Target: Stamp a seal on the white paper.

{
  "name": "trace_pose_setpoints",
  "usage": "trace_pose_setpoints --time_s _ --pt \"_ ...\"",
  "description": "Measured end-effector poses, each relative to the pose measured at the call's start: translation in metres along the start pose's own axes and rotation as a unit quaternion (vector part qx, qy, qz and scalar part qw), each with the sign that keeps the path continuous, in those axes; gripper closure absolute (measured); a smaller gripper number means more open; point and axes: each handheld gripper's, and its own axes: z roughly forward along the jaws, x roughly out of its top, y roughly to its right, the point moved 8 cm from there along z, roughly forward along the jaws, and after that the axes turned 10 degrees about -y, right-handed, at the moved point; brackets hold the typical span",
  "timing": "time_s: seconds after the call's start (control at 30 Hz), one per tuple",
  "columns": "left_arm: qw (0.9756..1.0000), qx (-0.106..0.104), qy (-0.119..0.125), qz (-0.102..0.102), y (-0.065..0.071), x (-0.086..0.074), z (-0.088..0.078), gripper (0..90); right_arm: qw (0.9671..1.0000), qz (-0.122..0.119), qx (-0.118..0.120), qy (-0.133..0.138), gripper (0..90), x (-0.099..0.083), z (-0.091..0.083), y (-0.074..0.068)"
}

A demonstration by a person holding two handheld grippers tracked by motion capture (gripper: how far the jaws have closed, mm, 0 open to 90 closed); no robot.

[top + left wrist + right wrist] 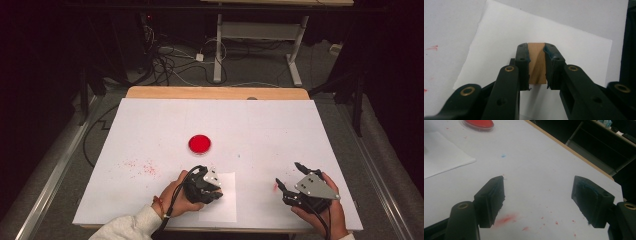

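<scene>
1. The left gripper (537, 51) pinches a small wooden block (537, 63) between its two black jaws; the pads press against the block's two sides, and the block's top stands level with the jaw tips.
2. In the left gripper view the block hangs over a white sheet of paper (579, 47). Whether its lower end touches the paper cannot be told.
3. In the high view the left gripper (218, 187) sits near the table's front edge, a little left of the middle, above the sheet of paper (226, 206) that lies there.
4. The right gripper (289, 175) is held near the table's front right corner, well apart from the block, its jaws spread wide with nothing between them.
5. In the right gripper view the right gripper (537, 186) points over bare table (544, 165) marked with red smears (505, 219).
6. A round red dish (199, 143) rests near the middle of the table (150, 125), beyond the left gripper and apart from it.
7. Faint red specks (142, 166) lie left of the left hand (176, 197).
</scene>
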Motion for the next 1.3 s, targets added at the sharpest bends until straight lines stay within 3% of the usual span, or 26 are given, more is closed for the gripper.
trace_pose_setpoints --time_s 0.67,1.3 --pt "1.0000 -0.003 0.001 -0.003 -0.0001 -0.0003 0.0013 73.5 1.0000 0.001 0.001 -0.002 27.4 -0.0005 0.0008 -0.0006" --pt "1.0000 0.007 -0.003 0.001 0.0010 -0.0016 0.0053 73.2 1.0000 -0.002 0.002 -0.004 27.5 -0.0005 0.0011 -0.0017"
